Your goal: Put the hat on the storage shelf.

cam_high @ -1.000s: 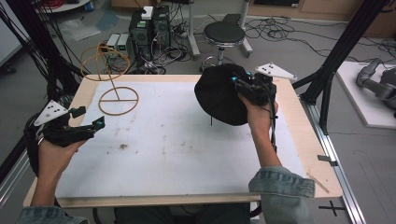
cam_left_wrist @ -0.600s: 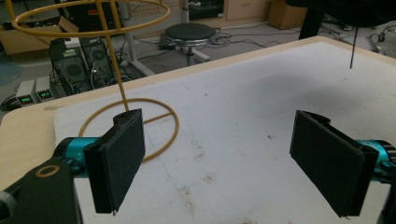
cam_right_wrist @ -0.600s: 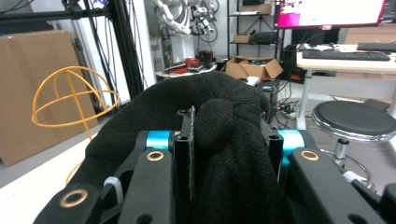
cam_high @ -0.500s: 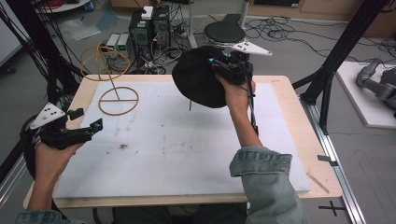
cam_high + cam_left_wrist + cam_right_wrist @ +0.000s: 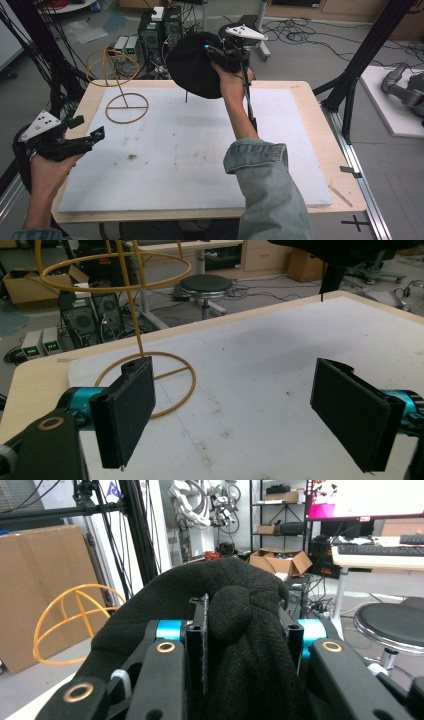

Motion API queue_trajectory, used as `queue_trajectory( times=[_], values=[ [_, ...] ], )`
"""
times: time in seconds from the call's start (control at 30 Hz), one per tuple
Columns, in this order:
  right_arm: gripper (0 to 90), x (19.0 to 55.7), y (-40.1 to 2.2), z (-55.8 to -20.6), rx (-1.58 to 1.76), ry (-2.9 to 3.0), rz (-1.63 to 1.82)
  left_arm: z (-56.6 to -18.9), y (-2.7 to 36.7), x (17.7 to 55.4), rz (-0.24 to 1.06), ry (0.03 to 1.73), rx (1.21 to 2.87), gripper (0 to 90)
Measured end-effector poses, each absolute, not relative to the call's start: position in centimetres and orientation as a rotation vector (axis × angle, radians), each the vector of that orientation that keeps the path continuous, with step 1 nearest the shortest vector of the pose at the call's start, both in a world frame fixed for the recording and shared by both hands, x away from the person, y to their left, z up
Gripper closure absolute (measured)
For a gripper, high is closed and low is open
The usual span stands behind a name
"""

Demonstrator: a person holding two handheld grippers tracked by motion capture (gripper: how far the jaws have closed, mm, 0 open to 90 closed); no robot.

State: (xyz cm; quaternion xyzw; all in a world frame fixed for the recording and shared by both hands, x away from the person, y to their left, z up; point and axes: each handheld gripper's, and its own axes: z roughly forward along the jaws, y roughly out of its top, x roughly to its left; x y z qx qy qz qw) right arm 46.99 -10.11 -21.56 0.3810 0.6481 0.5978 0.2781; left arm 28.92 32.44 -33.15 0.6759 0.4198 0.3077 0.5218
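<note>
A black knitted hat (image 5: 192,65) hangs in the air above the table's far edge, with my right gripper (image 5: 216,55) shut on its fabric. In the right gripper view the hat (image 5: 235,625) bulges up between the two jaws. A yellow wire hat stand (image 5: 122,95) rises from a ring base at the far left of the white board (image 5: 200,150); its ring base (image 5: 165,385) and upright also show in the left gripper view. My left gripper (image 5: 85,132) hovers open over the board's left edge, with nothing between its pads (image 5: 127,415).
A black round stool (image 5: 206,285) and computer cases (image 5: 160,30) stand on the floor behind the table. Black frame posts (image 5: 360,65) rise at the table's right and left. The white board has a few dark stains near its middle.
My right gripper has lifted the hat off the board and carried it up, away and to the left. The left gripper has barely moved.
</note>
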Motion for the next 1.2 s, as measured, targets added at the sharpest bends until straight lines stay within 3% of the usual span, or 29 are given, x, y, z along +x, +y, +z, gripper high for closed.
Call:
queue_trajectory(
  times=[1.2],
  values=[
    [66.9,50.5,6.0,-17.8,0.911,1.801,1.685,-32.6,33.0,27.9,0.745,0.989,1.605,18.4]
  ],
)
